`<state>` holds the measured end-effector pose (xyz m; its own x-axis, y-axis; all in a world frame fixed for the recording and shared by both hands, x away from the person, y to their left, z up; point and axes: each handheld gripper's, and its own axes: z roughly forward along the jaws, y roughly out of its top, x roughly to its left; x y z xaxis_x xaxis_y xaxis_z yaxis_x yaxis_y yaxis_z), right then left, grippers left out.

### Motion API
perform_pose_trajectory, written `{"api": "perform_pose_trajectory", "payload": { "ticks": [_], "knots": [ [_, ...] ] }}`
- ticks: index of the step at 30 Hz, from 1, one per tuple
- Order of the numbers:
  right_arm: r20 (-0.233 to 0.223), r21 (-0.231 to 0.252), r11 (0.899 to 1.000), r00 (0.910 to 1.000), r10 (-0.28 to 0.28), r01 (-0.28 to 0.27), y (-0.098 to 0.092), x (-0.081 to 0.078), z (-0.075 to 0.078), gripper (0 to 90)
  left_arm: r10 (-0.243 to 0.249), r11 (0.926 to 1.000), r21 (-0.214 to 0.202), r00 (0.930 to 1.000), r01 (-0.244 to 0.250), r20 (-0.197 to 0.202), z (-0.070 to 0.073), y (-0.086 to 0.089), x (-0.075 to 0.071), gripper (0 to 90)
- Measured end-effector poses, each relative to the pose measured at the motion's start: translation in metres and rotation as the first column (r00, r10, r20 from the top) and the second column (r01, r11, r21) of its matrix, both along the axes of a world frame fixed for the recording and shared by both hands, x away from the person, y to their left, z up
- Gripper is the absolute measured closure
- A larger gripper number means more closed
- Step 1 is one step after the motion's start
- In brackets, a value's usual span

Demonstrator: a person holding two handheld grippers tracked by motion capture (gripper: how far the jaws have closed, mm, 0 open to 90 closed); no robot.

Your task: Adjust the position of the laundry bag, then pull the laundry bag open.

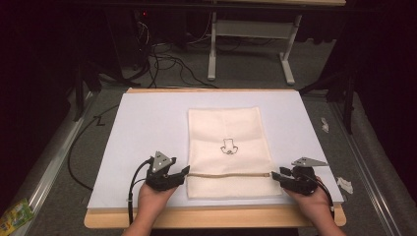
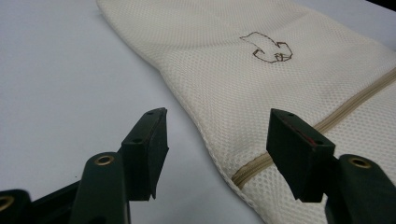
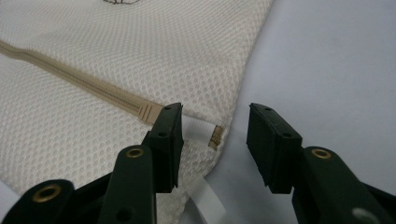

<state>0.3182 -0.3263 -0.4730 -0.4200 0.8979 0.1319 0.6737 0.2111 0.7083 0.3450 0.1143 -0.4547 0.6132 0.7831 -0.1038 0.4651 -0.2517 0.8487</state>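
High view: the mesh bag (image 1: 228,147) lay lengthwise away from you on the white board (image 1: 147,128), its zipper (image 1: 228,174) running crosswise between your left gripper (image 1: 183,172) and right gripper (image 1: 273,176)
Left gripper view: your jaws stood open astride the bag's edge at the zipper's end
Right gripper view: your jaws were open around the zipper's other end, by a white tag (image 3: 201,189), gripping nothing

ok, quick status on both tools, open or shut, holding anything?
Left tool: open, holding nothing, at the mesh bag's zipper end.
Right tool: open, holding nothing, at the bag's opposite edge.
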Motion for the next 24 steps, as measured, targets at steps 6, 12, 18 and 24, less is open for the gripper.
{"api": "perform_pose_trajectory", "payload": {
  "ticks": [6, 12, 18, 24],
  "knots": [
    [0.005, -0.039, 0.999, 0.9996, 0.028, -0.027, 0.004, -0.001, -0.002, 58.9, 0.002, 1.0000, 0.008, 0.9999, -0.002, 0.011, 0.002, -0.002, -0.001, 38.5],
    [0.013, -0.067, 0.994, 0.9958, 0.091, -0.090, 0.007, 0.001, -0.001, 71.9, -0.009, 0.9999, -0.014, 0.9999, 0.009, 0.007, 0.005, -0.007, -0.003, 37.7],
    [0.024, -0.076, 0.992, 0.9939, 0.108, -0.106, 0.009, 0.001, 0.002, 82.7, -0.046, 0.9982, -0.038, 0.9989, 0.047, 0.010, 0.004, -0.013, -0.002, 37.2],
    [0.034, -0.074, 0.992, 0.9940, 0.104, -0.102, 0.009, -0.002, 0.006, 83.6, -0.086, 0.9954, -0.044, 0.9963, 0.086, -0.001, 0.000, -0.021, -0.001, 38.2]
  ]
}}
